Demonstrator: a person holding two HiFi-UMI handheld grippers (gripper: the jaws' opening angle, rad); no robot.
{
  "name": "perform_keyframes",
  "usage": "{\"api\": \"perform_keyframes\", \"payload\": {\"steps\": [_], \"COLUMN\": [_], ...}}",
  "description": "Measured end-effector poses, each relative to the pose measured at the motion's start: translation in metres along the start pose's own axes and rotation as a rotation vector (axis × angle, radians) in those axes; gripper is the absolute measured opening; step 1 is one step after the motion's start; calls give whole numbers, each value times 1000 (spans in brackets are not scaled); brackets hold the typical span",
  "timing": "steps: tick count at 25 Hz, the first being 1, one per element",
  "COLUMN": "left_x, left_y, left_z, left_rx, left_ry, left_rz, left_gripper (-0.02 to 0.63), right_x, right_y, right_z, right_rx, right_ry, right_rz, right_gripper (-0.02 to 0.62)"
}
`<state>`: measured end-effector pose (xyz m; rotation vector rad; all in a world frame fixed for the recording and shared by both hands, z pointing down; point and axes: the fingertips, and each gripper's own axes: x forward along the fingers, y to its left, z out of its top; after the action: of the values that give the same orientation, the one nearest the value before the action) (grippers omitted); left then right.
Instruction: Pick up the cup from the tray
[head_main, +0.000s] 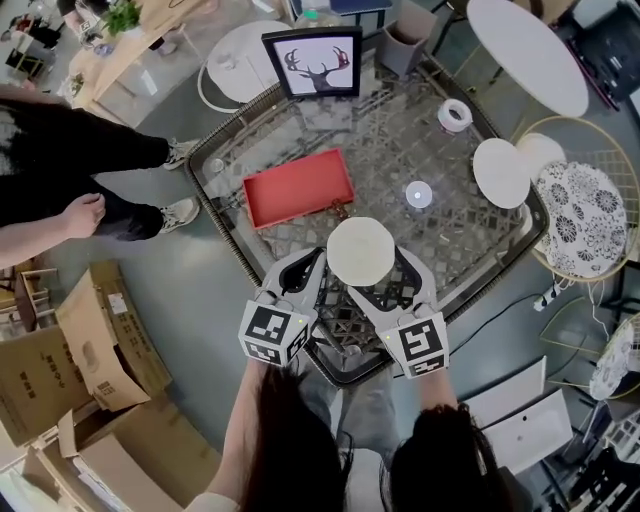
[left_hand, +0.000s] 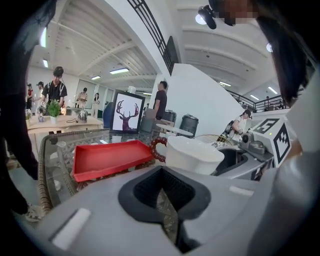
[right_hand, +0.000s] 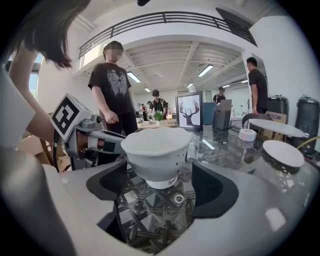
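We read our right gripper (right_hand: 160, 176) as wide open. Its two dark pads (right_hand: 212, 187) stand on either side of the white cup (right_hand: 159, 150), with a sliver of tabletop showing between each pad and the cup's foot, so nothing is clamped. The cup's bowl flares out above the pads. Our left gripper (left_hand: 161, 170) has its jaws drawn together at the tips and holds nothing; it points past the cup's left side, close to it but not touching.

The cup is off the red tray (head_main: 297, 187). It stands upright on the glass table (head_main: 480, 250), just beside the tray's near right corner, and its red beaded handle (left_hand: 157, 149) is turned toward the tray. We cannot tell whether the handle touches the tray's edge. From the head view the cup sits between our two grippers.

We count:
- one cup
- one tray, with nothing in it
- two grippers, each with one marker cube, the left (head_main: 275, 335) and the right (head_main: 418, 347)
- one framed deer picture (head_main: 313, 64), upright at the table's far edge
- one roll of tape (head_main: 455, 115) at the far right
- one shallow white dish (head_main: 501, 172) near the right rim
- one small round white thing (head_main: 418, 194) between tray and dish, too small for us to identify
- one bystander's hand (head_main: 80, 215), beyond the table's left side
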<state>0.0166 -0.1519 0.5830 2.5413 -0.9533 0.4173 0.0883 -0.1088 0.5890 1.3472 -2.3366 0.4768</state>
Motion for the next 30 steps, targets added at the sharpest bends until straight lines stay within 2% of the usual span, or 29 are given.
{"api": "perform_keyframes", "payload": {"steps": [3,5,8,11,14,16,19,22,25,30], "left_x": [-14,-27,-48,-63,-72,-75,-76,-86,-101,-116], "left_y": [5,3,-17,-39,-53,-66,-76,-90,-100,-107], "left_z": [7,10,4,12,35,46,60,75,85,102], "left_rx": [-56,-98,-95,-77,-91,-56,-6,-21,10,-72], "left_ry": [-13,-31,-10,29,-12,-31,-29,-64,-62,-110], "left_rz": [24,4,-52,-74,-94,-137,-174,-182,-201,-210], "left_gripper": [2,2,2,2,3,2,2,2,3,3], "right_x": [-14,-27,-48,-65,-75,-78,-80,-91,-101,-114], "right_y": [0,4,17,24,36,46,56,64,71,82], "right_z": [-11,-10,-3,14,35,47,66,80,98,115], "right_rx": [105,159,186,202,178,152,142,137,127,96], "right_ry": [13,16,17,1,-9,-11,-39,-50,-76,-89], "right_rz": [-23,-27,-53,-103,-109,-97,-93,-97,-100,-109], "right_gripper": [411,386,287,163,67,33,23,23,23,23]}}
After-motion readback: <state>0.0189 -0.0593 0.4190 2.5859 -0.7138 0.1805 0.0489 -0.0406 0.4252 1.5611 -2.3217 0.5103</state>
